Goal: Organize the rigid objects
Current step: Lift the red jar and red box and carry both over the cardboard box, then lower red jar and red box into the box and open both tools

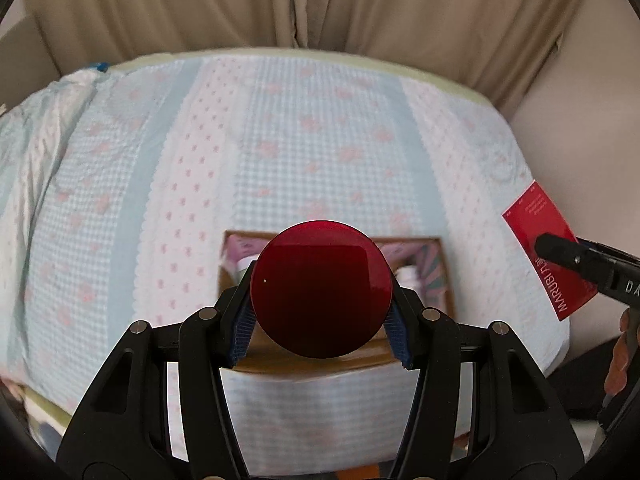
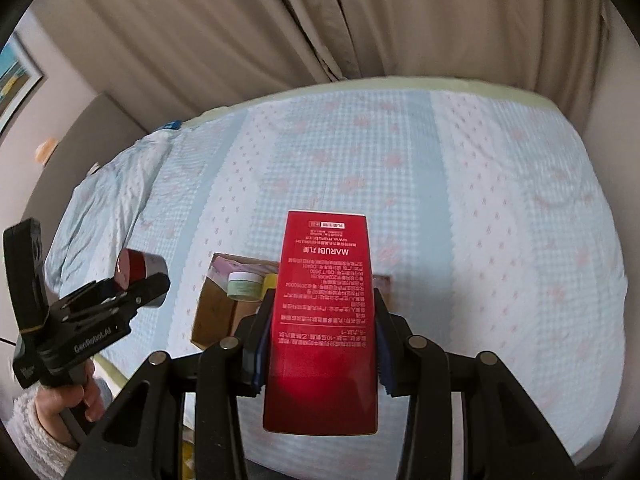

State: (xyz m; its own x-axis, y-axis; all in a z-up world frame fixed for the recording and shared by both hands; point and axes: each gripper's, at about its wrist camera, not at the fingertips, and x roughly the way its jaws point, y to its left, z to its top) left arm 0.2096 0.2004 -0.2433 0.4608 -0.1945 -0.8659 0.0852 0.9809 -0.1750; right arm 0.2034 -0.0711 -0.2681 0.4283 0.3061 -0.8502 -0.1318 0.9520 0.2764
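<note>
Grippers both carry loads above the bed (image 1: 320, 140): the left gripper (image 1: 320, 312) pinches a red jar (image 1: 320, 288), the right gripper (image 2: 320, 344) pinches a red carton (image 2: 324, 320). Judged step: dropping them into the near box (image 1: 444, 276). Pots (image 2: 245, 284) already inside crowd it, so each needs a free gap.

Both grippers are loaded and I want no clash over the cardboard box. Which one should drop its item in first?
Probably left. The left gripper holds the red jar directly over the cardboard box, lined up with its opening. The right gripper holds the red carton further toward the box's right side.
</note>
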